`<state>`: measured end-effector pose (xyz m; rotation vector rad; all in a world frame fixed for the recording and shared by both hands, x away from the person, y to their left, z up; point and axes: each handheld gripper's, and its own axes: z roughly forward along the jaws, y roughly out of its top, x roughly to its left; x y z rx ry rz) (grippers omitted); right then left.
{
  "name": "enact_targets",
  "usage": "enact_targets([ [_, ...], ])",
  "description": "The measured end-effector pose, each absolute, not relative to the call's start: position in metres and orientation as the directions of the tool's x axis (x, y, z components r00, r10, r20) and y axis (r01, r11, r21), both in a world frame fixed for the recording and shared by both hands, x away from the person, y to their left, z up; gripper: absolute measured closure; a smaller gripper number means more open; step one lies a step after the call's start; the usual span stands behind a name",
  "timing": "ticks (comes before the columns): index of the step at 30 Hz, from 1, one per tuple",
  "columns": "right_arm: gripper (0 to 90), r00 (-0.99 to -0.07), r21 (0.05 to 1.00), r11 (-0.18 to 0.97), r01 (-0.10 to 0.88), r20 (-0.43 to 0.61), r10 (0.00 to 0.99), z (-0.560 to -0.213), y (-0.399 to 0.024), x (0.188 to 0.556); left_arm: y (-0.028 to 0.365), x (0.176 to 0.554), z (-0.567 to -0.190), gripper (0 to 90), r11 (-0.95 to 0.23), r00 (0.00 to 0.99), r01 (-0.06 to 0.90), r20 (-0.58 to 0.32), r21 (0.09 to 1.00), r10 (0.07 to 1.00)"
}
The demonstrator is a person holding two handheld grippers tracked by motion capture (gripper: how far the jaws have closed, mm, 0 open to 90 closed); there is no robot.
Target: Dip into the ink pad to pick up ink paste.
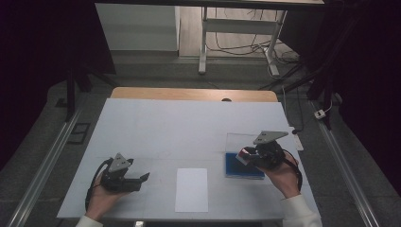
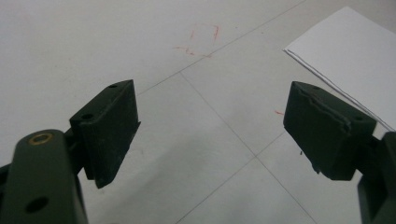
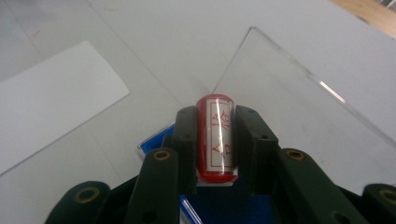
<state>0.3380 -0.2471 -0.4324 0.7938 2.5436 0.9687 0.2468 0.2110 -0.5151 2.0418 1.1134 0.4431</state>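
Observation:
A red cylindrical stamp point(image 3: 215, 137) with a white label of red characters sits clamped between the jaws of my right gripper point(image 3: 214, 116). That gripper point(image 1: 246, 154) hovers over a blue ink pad point(image 1: 241, 168) in a clear box whose lid point(image 3: 299, 107) stands open behind it. A white sheet of paper point(image 1: 191, 189) lies near the table's front edge, between both hands. My left gripper point(image 1: 143, 178) rests low at the front left, open, nothing between its jaws point(image 2: 210, 135). The paper's corner point(image 2: 350, 56) shows to its right.
The table point(image 1: 156, 127) is covered in white, with faint grid lines and small red marks point(image 2: 201, 42). A wooden edge point(image 1: 189, 93) shows at the back. Beyond stand a white desk frame point(image 1: 204, 42) and loose cables point(image 1: 246, 47) on the floor.

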Motion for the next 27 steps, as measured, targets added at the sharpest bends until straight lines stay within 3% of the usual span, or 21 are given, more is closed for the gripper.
enact_targets([
  [27,70.9,-0.789,0.575,0.689,0.440,-0.118,0.603,-0.461,-0.241,0.349,0.211,0.246,-0.516,18.0,-0.349,0.565,0.565,-0.043,0.748,0.824],
])
